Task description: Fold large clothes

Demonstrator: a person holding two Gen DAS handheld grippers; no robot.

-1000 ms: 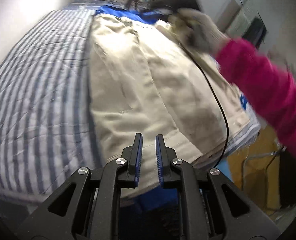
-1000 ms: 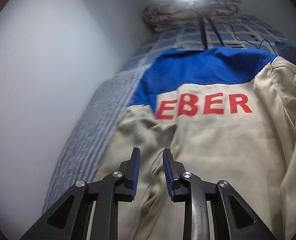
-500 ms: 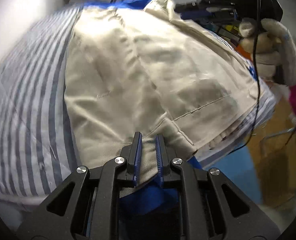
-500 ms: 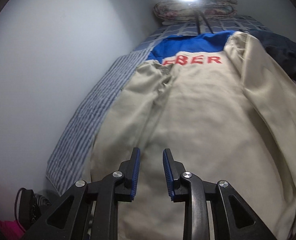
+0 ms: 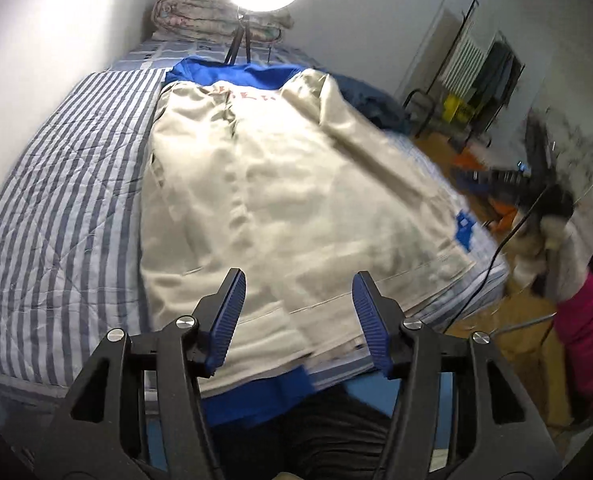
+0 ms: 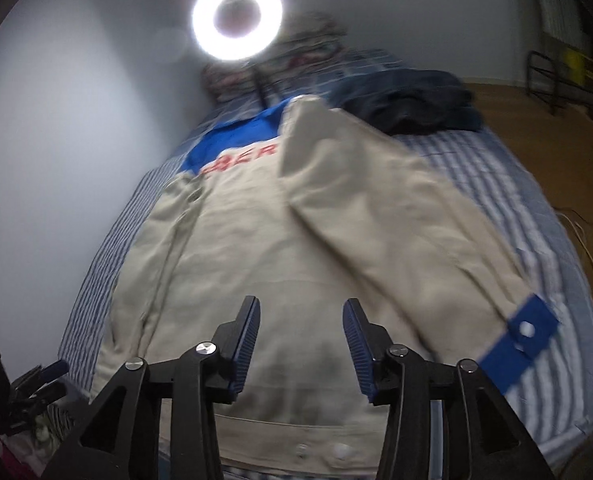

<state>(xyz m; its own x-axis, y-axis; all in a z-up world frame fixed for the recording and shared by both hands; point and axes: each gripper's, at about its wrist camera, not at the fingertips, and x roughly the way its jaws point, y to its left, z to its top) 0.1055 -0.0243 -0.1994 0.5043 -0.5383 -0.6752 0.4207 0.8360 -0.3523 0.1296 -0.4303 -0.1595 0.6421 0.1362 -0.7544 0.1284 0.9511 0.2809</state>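
1. Left gripper (image 5: pixel 298 316): jaws spread wide, holding nothing. It hovers above the near hem of the jacket (image 5: pixel 280 200), at the foot edge of the bed (image 5: pixel 56 216).
2. Right gripper (image 6: pixel 301 346): jaws spread wide, holding nothing. It hovers above the lower back panel of the jacket.
3. Jacket position: it lies back-up, lengthwise along the bed, blue yoke at the far end and hem at the near edge. Its blue waistband (image 5: pixel 256 392) hangs over the foot edge.
4. Sleeve (image 6: pixel 396 220): it lies diagonally on top of the jacket body, from the far shoulder toward the right edge. Its blue cuff (image 6: pixel 516 340) rests on the striped cover beside the body.
5. Edges and room: a wide band of striped cover lies bare between the jacket and the wall (image 5: pixel 56 20). On the other side the jacket reaches close to the bed edge, with floor (image 6: pixel 536 120) beyond.
6. Far end: a dark garment (image 6: pixel 412 106) lies just beside the far shoulder. A ring light (image 6: pixel 237 17) stands behind the yoke, in front of a folded quilt (image 5: pixel 216 16).
7. Writing: red capitals on the back, below the yoke (image 6: pixel 240 160). Only "BER" reads clearly in the right view; the sleeve covers the end.
8. Right hand (image 5: pixel 540 248): gloved, blurred, off the right bed edge.
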